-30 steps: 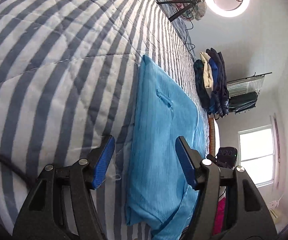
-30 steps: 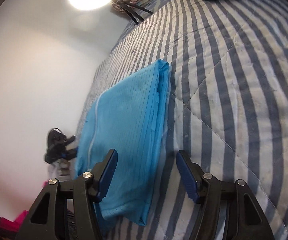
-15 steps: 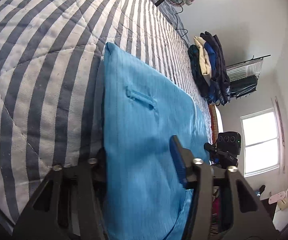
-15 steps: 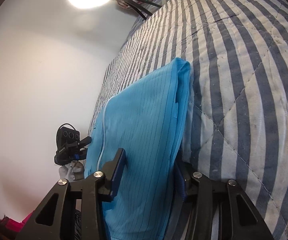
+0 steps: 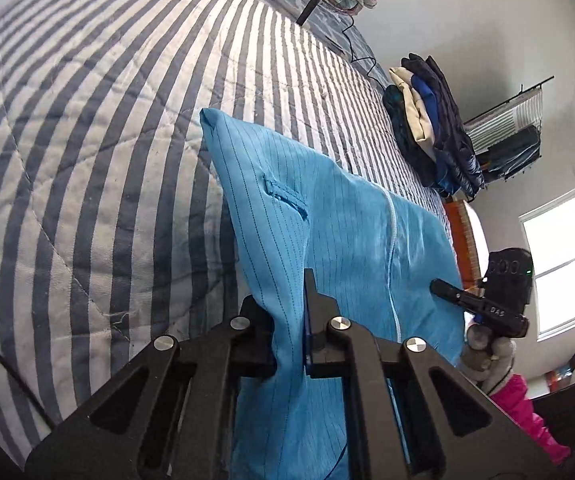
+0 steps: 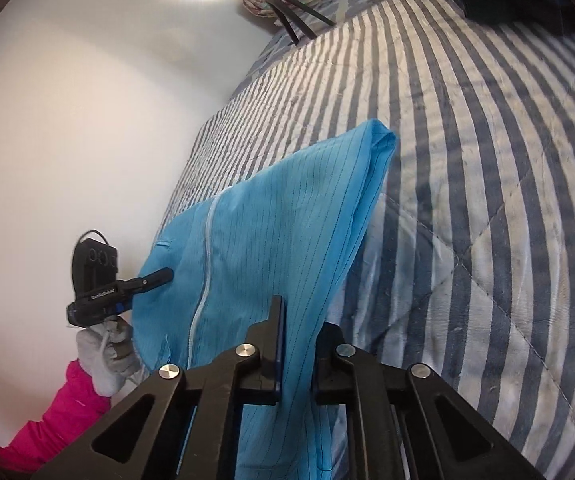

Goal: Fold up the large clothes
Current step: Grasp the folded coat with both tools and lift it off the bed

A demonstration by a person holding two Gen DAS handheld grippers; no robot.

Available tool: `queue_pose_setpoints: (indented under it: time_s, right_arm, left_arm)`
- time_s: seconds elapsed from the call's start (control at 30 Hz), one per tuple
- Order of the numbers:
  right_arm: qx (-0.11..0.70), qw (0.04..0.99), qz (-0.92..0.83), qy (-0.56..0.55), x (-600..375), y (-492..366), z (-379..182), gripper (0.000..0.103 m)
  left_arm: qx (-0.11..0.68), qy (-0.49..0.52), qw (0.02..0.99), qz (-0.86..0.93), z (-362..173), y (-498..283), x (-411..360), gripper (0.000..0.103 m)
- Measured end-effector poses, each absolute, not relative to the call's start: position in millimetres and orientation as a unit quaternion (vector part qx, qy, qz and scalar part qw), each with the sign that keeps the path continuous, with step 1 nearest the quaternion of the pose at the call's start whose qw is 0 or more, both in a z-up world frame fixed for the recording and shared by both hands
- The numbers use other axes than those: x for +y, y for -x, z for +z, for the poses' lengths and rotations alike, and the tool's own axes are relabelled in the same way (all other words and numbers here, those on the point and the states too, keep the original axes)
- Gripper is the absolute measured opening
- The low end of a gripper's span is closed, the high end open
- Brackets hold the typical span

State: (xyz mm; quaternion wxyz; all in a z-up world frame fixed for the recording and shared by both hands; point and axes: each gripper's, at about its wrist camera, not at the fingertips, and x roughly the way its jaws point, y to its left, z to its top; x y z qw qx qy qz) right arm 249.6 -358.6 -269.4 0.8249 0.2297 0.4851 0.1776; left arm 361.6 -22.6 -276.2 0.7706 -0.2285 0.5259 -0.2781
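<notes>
Left wrist view: the left gripper [image 5: 289,344] is closing, its fingers [image 5: 311,320] pinching a fold at the near edge of the blue garment [image 5: 327,220]. The garment is lifted off the striped bedspread [image 5: 87,140] and stretches away toward 12 o'clock, a white zipper [image 5: 391,260] running down it. At 3 o'clock the right gripper [image 5: 443,290] shows from the side — a gloved hand [image 5: 487,356] carries it. A stack of folded clothes [image 5: 427,132] sits on the bed at 1 o'clock.

Right wrist view: the right gripper [image 6: 297,352] is closing too, its fingers [image 6: 275,340] clamped on the garment's other near corner [image 6: 299,360]. The cloth rises toward 12 o'clock above the bedspread. At 9 o'clock the left gripper [image 6: 163,276] touches the garment's edge, held by a gloved hand [image 6: 103,356] in a pink sleeve [image 6: 47,420].
</notes>
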Motion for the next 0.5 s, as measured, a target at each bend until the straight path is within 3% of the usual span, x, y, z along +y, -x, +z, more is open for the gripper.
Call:
queue_pose_setpoints:
  time_s: [0.5]
  right_arm:
    - [0.456,0.877,0.113,-0.099,-288.7,-220.6,-181.1,0.004]
  left_arm:
    - [0.464,0.151,0.824,-0.289,-198.0,-311.5,-49.7,0.004]
